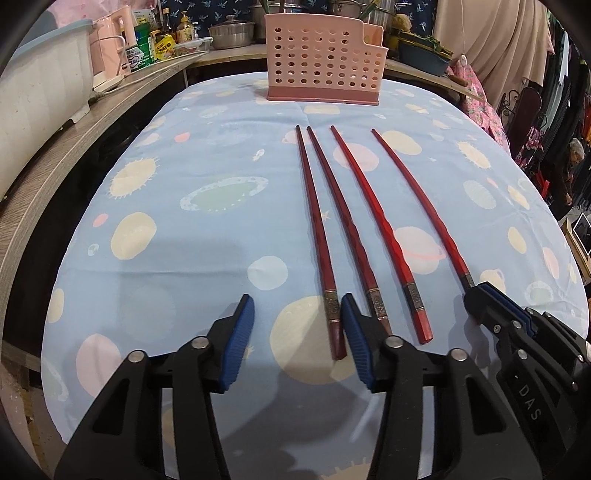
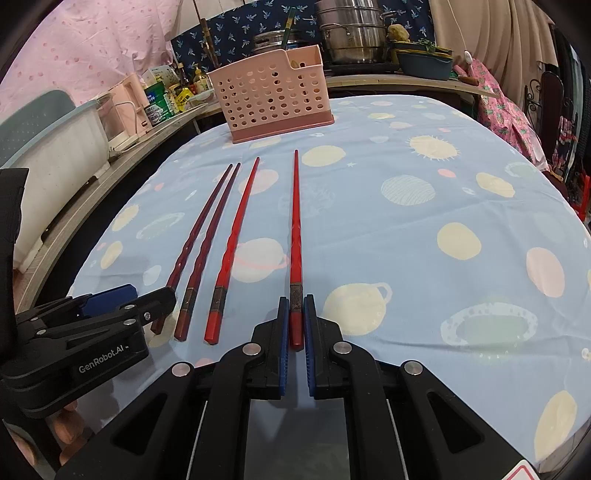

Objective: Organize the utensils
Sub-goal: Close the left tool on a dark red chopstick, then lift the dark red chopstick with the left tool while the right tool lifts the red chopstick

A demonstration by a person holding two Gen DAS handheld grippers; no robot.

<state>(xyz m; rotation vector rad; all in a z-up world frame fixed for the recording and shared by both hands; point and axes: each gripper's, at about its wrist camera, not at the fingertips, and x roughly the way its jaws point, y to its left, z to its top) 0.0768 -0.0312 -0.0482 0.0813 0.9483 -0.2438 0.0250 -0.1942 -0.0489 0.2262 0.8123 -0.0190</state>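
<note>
Several red chopsticks lie side by side on the blue planet-print cloth (image 1: pixel 207 258), tips toward a pink perforated utensil holder (image 1: pixel 321 70) at the far edge; the holder also shows in the right wrist view (image 2: pixel 273 99). My right gripper (image 2: pixel 296 314) is shut on the thick end of the rightmost bright red chopstick (image 2: pixel 295 229), which still rests on the cloth. It also shows in the left wrist view (image 1: pixel 413 192). My left gripper (image 1: pixel 297 321) is open, its right finger beside the end of the leftmost dark red chopstick (image 1: pixel 314 229).
A wooden counter (image 1: pixel 74 140) runs along the left with a white tub (image 1: pixel 40 88), a pink kettle and bottles. Steel pots (image 2: pixel 351 33) and a blue basin (image 2: pixel 424 61) stand behind the holder. Clothes hang at the right.
</note>
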